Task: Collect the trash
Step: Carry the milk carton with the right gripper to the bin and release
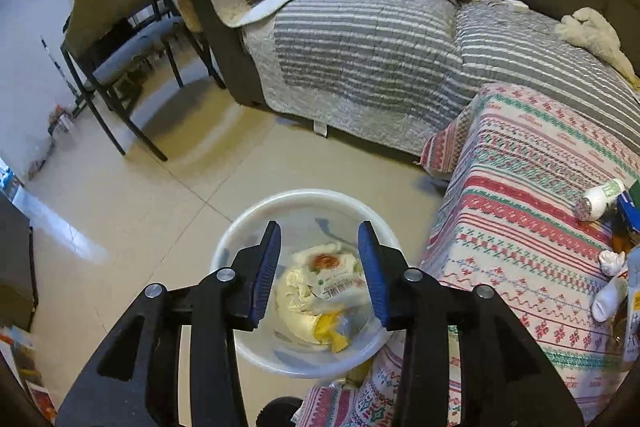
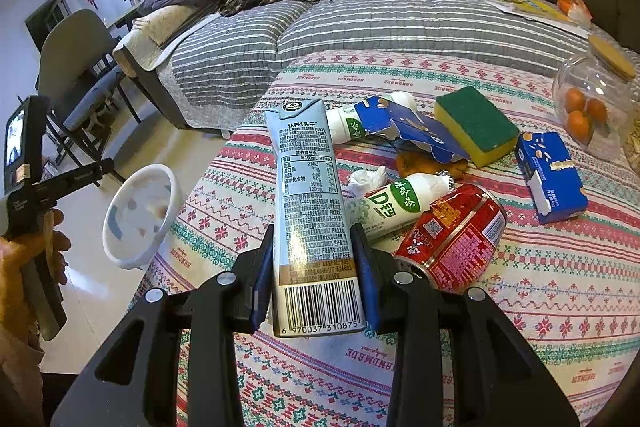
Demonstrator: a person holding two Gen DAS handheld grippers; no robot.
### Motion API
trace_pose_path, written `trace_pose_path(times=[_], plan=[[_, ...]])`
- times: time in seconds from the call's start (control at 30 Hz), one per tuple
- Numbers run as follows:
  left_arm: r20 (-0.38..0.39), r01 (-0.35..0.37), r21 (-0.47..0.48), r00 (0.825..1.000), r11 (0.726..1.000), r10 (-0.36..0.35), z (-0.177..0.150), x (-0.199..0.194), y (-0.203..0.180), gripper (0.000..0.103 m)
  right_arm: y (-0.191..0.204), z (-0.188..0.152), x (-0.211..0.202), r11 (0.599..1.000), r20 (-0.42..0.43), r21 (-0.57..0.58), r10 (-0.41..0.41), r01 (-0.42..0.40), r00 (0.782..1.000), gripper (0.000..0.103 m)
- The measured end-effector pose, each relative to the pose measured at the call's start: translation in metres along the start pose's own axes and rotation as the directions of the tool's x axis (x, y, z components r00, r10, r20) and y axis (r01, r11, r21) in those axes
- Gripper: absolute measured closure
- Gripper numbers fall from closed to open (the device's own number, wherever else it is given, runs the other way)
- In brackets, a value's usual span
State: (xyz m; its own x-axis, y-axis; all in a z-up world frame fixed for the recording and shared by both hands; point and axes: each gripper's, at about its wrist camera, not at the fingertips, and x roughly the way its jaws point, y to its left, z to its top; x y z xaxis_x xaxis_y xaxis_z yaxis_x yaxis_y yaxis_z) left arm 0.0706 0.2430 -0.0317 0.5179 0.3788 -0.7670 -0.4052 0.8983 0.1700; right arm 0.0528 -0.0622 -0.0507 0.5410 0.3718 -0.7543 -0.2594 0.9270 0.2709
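Between the pads of the right gripper (image 2: 318, 275), a tall milk carton (image 2: 310, 211) is pinched by its lower part, barcode end nearest the camera and cap end pointing away; the grip low on the carton probably keeps its length clear for carrying to the bin. Just right of it on the patterned tablecloth (image 2: 540, 307) lie a red can (image 2: 456, 235) on its side, two small white bottles (image 2: 396, 199), a crumpled tissue (image 2: 366, 181), a torn blue wrapper (image 2: 416, 131), a blue box (image 2: 552, 177) and a sponge (image 2: 476, 125), all close together. Further right stands a glass jar (image 2: 592, 107) holding oranges, likely not trash.

To the left, a hand (image 2: 24, 263) holds the left gripper (image 1: 320, 267) over the white bin (image 1: 236, 239), which sits on the floor just beside the table edge. Its jaws stand spread with nothing between them; yellowish wrappers (image 1: 320, 291) lie inside the bin, directly below. Beyond is a sofa (image 1: 360, 39) under striped covers, and a chair (image 1: 120, 19).

The bin's near rim is cut off by the gripper arms, and the brown item under the blue wrapper is too covered to identify.
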Motion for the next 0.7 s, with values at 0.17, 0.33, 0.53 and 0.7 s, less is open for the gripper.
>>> trace_pose_path(times=[0.17,0.33,0.53,0.7], plan=[[0.004,0.138,0.032,0.99,0.99,-0.139,-0.005,-0.026,-0.019,0.061,0.001,-0.001,0.001,1.0,-0.003,-0.003,-0.004,0.004,1.0,0.067],[-0.079,0.437,0.012,0.897,0.9,-0.434,-0.02,-0.054,-0.04,0.061,-0.004,-0.003,0.004,1.0,-0.011,0.009,-0.019,0.019,1.0,0.067],[-0.15,0.68,-0.077,0.715,0.729,-0.683,-0.033,-0.07,-0.056,0.061,-0.01,-0.006,0.008,0.999,-0.021,0.022,-0.03,0.031,0.999,0.067],[-0.123,0.739,-0.097,0.656,0.667,-0.745,-0.03,-0.082,-0.054,0.061,-0.01,-0.008,0.013,0.999,-0.029,0.02,-0.031,0.032,0.999,0.067]])
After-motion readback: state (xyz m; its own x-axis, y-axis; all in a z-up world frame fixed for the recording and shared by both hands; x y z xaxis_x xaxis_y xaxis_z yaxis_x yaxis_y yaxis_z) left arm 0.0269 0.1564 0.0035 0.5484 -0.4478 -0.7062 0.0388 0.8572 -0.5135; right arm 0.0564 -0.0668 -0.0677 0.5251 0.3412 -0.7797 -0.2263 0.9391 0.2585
